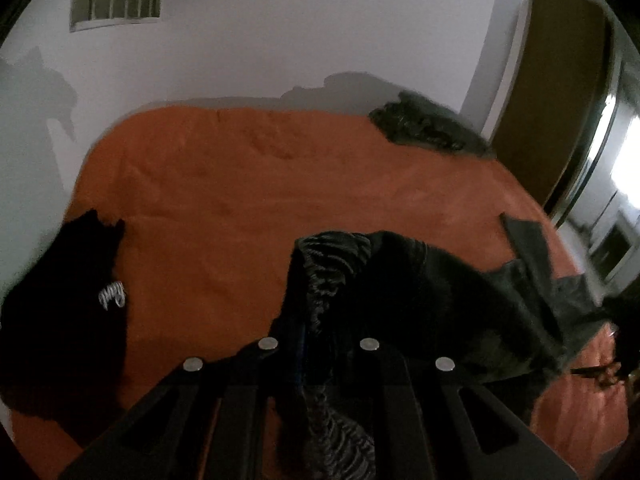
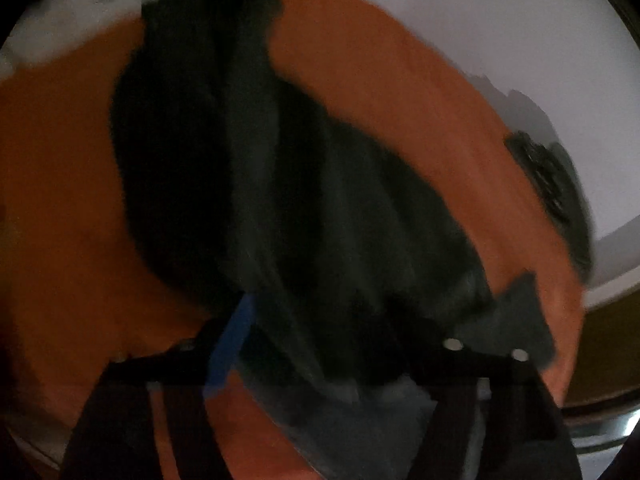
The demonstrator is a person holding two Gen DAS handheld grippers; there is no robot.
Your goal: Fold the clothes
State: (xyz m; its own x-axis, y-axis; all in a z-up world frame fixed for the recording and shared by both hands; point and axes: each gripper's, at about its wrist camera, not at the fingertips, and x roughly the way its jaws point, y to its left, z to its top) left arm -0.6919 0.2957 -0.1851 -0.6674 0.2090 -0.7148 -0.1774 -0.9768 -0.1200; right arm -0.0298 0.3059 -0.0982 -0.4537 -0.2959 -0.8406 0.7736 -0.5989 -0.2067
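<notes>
Left view: the left fingers (image 1: 318, 344) are clenched on a dark garment (image 1: 420, 300), lifted over the orange bed (image 1: 240, 200). Right view: the right fingers (image 2: 320, 352) stand released astride the garment's hem. It looks soft, light and limp; grip hems or corners.

In the left wrist view the bed (image 1: 248, 184) is filling the middle of the frame, with one garment (image 1: 420, 304) lying on it at lower centre and running down between the left gripper's (image 1: 318, 346) fingers. A second garment (image 1: 64, 312) is lying at the left edge, and a folded pile (image 1: 428, 126) is sitting at the upper right beside the wall (image 1: 300, 40). In the right wrist view the same garment is crossing the centre between the right gripper's (image 2: 320, 354) fingers, the pile sitting at the right edge.
</notes>
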